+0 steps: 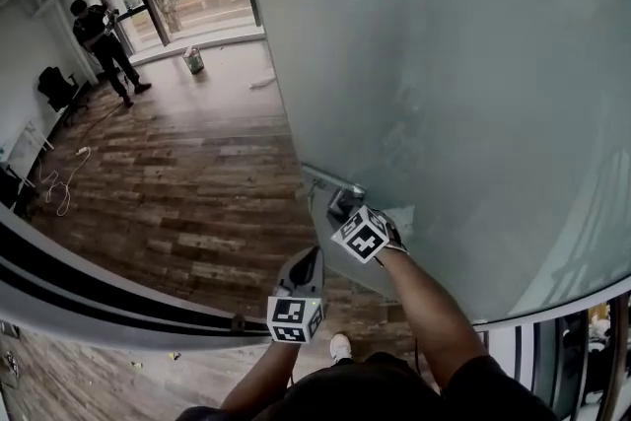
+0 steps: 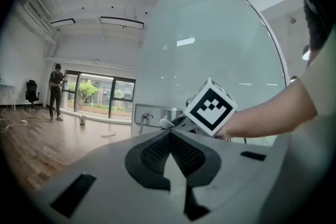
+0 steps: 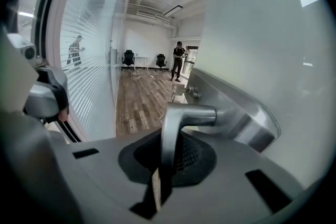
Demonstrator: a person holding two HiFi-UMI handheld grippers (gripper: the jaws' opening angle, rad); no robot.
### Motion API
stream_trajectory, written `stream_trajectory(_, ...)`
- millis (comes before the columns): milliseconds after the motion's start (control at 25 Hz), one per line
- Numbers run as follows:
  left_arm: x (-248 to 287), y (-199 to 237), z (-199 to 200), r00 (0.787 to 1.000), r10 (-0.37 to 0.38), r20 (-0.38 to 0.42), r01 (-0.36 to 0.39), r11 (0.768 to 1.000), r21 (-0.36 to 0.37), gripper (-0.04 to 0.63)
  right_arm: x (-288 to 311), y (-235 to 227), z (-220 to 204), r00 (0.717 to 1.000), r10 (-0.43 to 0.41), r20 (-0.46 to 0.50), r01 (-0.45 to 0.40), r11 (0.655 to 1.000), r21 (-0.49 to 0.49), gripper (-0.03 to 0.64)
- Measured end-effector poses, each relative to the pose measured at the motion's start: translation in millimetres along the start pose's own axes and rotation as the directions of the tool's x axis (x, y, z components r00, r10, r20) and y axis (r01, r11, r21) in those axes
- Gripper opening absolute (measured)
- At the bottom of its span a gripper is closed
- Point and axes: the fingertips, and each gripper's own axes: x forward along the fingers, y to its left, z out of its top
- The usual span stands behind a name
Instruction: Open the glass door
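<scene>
Head view showed one frosted glass door (image 1: 444, 64) standing open at the right, with wooden floor (image 1: 177, 173) stretching past its edge. One person (image 1: 104, 44) stood far off by the windows. The right gripper view caught two office chairs, one chair (image 3: 128, 58) beside a second chair (image 3: 161, 60), against the far wall. Two grippers were in play. The right gripper (image 3: 170, 147) had its fingers clamped on the door's single metal lever handle (image 3: 181, 118). The left gripper (image 2: 169, 136) hung just beside it with its fingers together, holding nothing.
</scene>
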Motion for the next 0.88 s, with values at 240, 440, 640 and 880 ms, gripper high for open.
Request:
stream_trajectory(240, 56.0, 9.4, 8.3, 0.999, -0.03, -0.015, 0.03, 0.999, 0.021, 0.002, 25.3, -80.7, -10.0, 0.999, -0.043, -0.031, 0.045, 0.997, 0.064, 0.023)
stream_trajectory(440, 106.5, 27.3, 6.4, 0.999, -0.023, -0.031, 0.023, 1.0, 0.001, 0.002, 44.7, -156.2, -21.2, 0.995, -0.097, -0.033, 0.1, 0.99, 0.104, 0.022)
stream_trajectory(640, 163.5, 48.5, 7.9, 0.999, 0.0, -0.036, 0.0, 1.0, -0.004, 0.002, 60.8, -230.5, -36.7, 0.987, -0.149, -0.052, 0.156, 0.975, 0.161, 0.021)
stream_trajectory(880, 240.3, 56.9, 14.8, 0.999, 0.006, -0.051, -0.007, 1.0, -0.013, 0.002, 62.9, -322.7, -65.3, 0.971, -0.22, -0.096, 0.237, 0.943, 0.232, 0.021)
